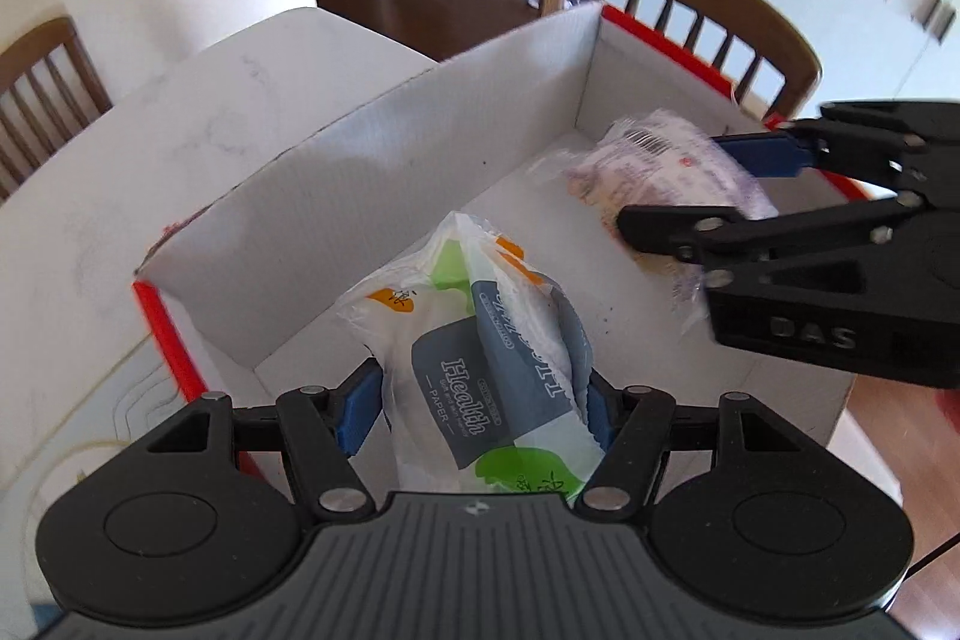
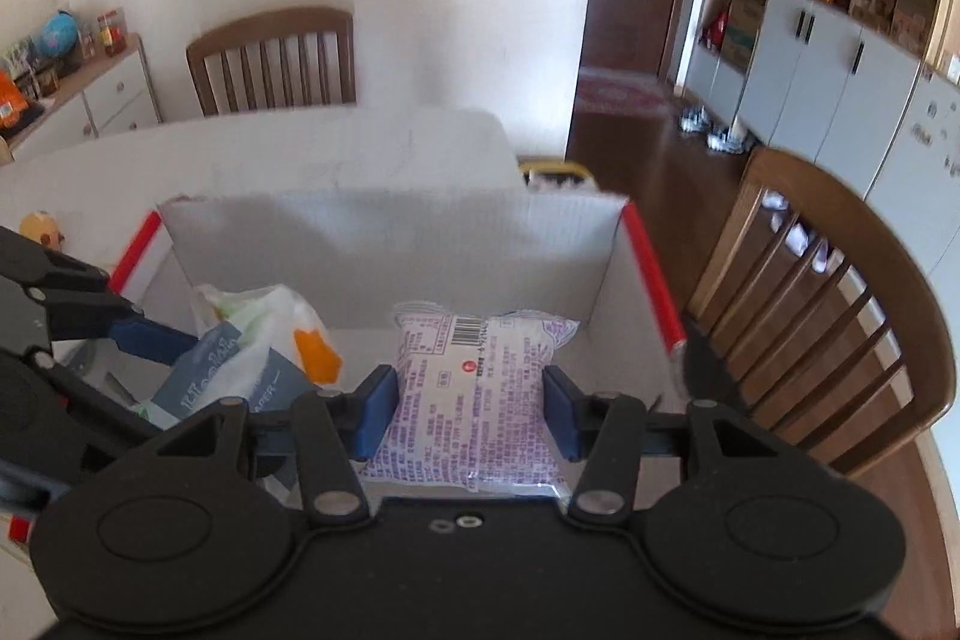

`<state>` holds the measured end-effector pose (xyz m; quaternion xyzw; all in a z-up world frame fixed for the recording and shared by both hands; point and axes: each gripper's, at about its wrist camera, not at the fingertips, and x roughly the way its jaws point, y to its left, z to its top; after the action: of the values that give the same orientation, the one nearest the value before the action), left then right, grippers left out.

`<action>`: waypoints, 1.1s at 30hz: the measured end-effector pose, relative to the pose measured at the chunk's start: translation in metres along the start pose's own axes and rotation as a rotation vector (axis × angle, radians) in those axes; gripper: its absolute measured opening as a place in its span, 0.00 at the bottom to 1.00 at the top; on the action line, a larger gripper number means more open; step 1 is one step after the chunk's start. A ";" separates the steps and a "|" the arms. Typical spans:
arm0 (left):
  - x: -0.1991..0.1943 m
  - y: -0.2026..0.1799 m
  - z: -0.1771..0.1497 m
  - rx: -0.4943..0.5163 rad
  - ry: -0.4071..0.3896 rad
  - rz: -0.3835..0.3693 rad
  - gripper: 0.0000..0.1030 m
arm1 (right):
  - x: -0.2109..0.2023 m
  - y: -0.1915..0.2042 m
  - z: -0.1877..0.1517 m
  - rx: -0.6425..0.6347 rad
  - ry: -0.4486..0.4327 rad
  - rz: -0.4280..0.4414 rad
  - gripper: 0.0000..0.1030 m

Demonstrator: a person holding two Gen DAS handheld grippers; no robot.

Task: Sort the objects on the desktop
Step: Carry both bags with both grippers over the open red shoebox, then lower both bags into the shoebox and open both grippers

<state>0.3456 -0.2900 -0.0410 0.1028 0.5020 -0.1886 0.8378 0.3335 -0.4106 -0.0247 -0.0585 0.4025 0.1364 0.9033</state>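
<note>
A white cardboard box with red edges stands on the white table. My left gripper is shut on a white tissue pack printed "Health paper" and holds it over the near part of the box. My right gripper is shut on a white-and-purple packet with a barcode, over the box's right part. In the left wrist view the right gripper and its packet show at right. In the right wrist view the left gripper and tissue pack show at left.
The box wall rises ahead of both grippers. Wooden chairs stand at the table's far side and right side. A small yellow toy sits on the table left of the box. A dresser stands far left.
</note>
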 end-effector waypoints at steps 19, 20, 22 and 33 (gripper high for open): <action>0.034 -0.010 0.001 0.063 0.172 -0.006 0.63 | 0.039 0.003 -0.004 -0.023 0.164 0.012 0.50; 0.035 -0.010 0.001 0.061 0.181 -0.007 0.63 | 0.040 0.004 -0.004 -0.027 0.174 0.009 0.50; 0.037 -0.009 0.001 0.063 0.200 -0.006 0.63 | 0.044 0.004 -0.003 -0.023 0.198 0.005 0.50; 0.035 0.001 -0.005 0.025 0.233 -0.029 0.64 | 0.056 0.004 -0.002 -0.009 0.291 0.020 0.51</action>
<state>0.3569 -0.2948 -0.0739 0.1270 0.5951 -0.1937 0.7696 0.3666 -0.3958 -0.0675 -0.0774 0.5293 0.1373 0.8336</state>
